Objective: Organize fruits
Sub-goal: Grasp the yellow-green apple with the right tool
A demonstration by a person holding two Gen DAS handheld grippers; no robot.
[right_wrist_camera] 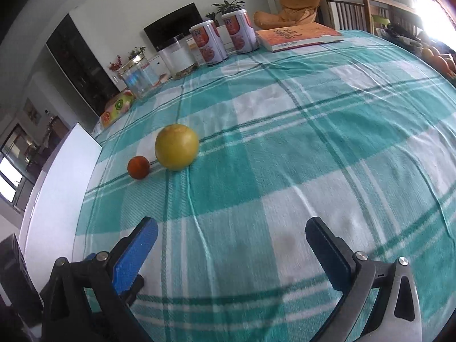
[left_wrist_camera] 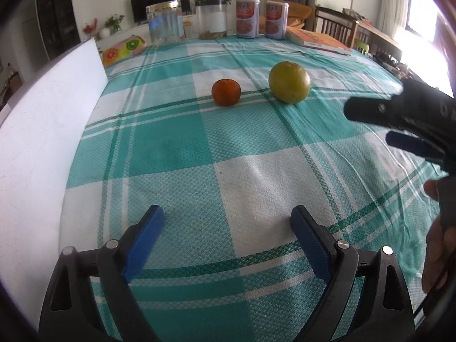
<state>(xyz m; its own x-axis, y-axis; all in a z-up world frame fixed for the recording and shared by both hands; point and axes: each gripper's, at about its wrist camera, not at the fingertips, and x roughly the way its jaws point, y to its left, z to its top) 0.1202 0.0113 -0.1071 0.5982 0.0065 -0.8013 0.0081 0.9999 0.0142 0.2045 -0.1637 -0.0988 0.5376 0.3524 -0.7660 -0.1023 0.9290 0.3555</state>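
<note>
Two fruits mid-frame: small orange mandarin point(left_wrist_camera: 226, 92), bigger yellow-green citrus point(left_wrist_camera: 289, 82), possibly touching. Left gripper point(left_wrist_camera: 228, 236) and right gripper point(right_wrist_camera: 232, 245) agape, empty.

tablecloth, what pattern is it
Teal and white checks with dark green lines on the tablecloth; clearest in the left wrist view.

We've got a table point(left_wrist_camera: 171, 142) under a teal-and-white checked cloth. On it, a small orange fruit point(left_wrist_camera: 226, 92) sits just beside a bigger yellow-green fruit point(left_wrist_camera: 289, 82). Along the far edge: two clear jars point(left_wrist_camera: 164, 22), two printed cans point(left_wrist_camera: 247, 18), a book point(left_wrist_camera: 319, 41).
</note>
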